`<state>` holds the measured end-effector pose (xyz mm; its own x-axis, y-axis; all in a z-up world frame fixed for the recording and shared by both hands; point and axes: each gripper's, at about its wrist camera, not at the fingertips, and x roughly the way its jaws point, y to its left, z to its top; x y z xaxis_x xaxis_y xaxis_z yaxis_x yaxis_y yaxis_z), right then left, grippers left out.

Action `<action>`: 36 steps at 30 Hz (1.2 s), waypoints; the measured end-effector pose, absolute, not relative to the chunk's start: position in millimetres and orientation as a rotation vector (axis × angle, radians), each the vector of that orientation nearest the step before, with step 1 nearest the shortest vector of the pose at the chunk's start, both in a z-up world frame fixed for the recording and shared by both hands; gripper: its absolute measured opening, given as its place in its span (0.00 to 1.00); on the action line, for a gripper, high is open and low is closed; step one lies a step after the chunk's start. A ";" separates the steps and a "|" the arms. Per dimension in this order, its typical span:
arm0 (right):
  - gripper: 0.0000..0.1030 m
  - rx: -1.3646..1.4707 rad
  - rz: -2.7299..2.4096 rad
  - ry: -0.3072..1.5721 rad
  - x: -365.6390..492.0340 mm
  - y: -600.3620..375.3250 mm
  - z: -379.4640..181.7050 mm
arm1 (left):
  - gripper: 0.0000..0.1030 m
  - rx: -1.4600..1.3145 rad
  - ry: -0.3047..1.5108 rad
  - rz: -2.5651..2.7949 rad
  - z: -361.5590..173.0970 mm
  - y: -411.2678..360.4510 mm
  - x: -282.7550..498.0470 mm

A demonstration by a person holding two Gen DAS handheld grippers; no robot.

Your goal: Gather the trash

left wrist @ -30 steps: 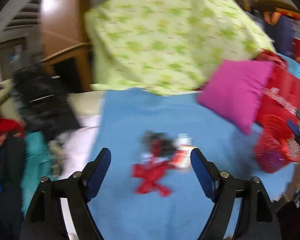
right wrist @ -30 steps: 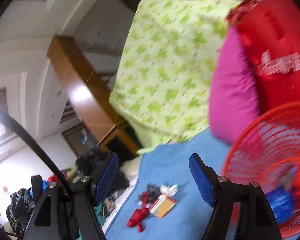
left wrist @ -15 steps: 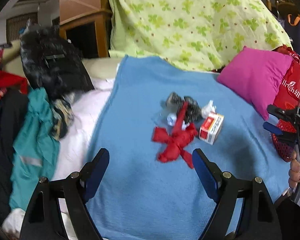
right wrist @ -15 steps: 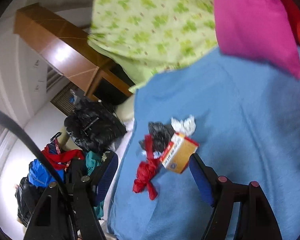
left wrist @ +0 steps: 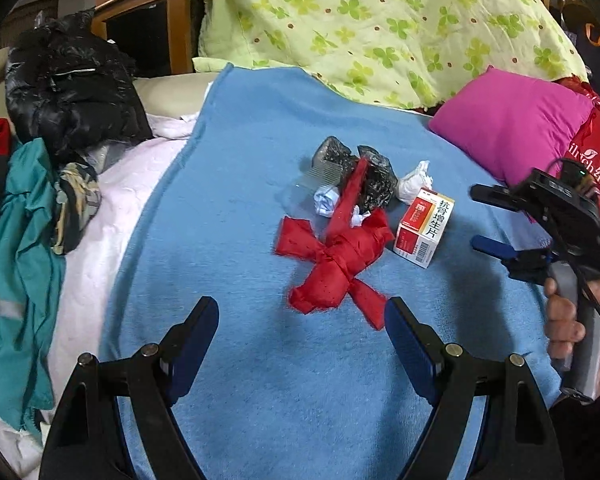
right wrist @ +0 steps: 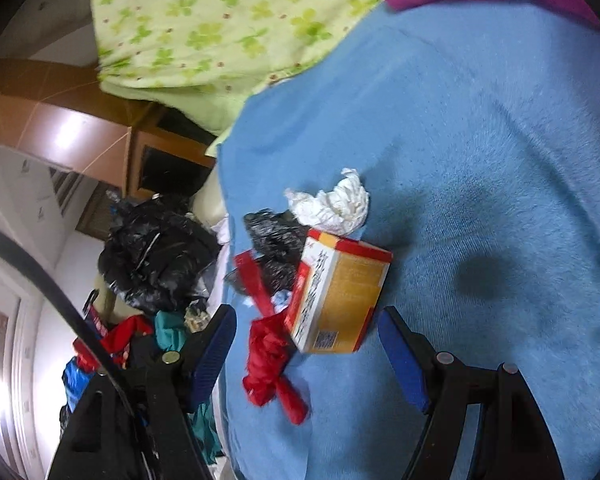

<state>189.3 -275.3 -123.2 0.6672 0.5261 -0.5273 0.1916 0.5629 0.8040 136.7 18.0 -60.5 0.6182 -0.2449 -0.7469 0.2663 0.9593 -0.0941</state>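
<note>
The right gripper [right wrist: 306,348], fingers spread, should straddle the red-and-orange cardboard medicine box [right wrist: 336,300] at frame centre squarely; the left gripper [left wrist: 302,336] waits, spread wide.

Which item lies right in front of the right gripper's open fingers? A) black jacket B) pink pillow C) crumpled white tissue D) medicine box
D: in the right wrist view the medicine box sits just ahead of the open right gripper, with the crumpled white tissue farther back.
</note>
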 end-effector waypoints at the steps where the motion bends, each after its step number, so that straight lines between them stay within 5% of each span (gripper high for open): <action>1: 0.75 0.987 0.211 0.855 193.7 -275.3 -126.6 | 0.83 0.029 0.856 -0.302 -61.3 16.4 137.6; 22: 0.75 0.916 0.161 0.932 238.2 -247.9 -152.7 | 0.83 0.028 0.896 -0.368 -73.8 0.3 166.5; 24: 0.55 0.886 0.163 0.931 239.6 -243.4 -150.8 | 0.83 0.027 0.902 -0.368 -75.9 -0.1 170.1; 36: 0.52 0.653 0.106 0.854 212.9 -258.7 -98.1 | 0.82 0.055 0.910 -0.422 -88.8 -32.6 187.5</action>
<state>212.9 -258.7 -98.1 0.6642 0.3396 -0.6660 0.1657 0.8019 0.5741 187.5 -32.6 -88.8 0.5378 -0.3318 -0.7750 0.3780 0.9166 -0.1301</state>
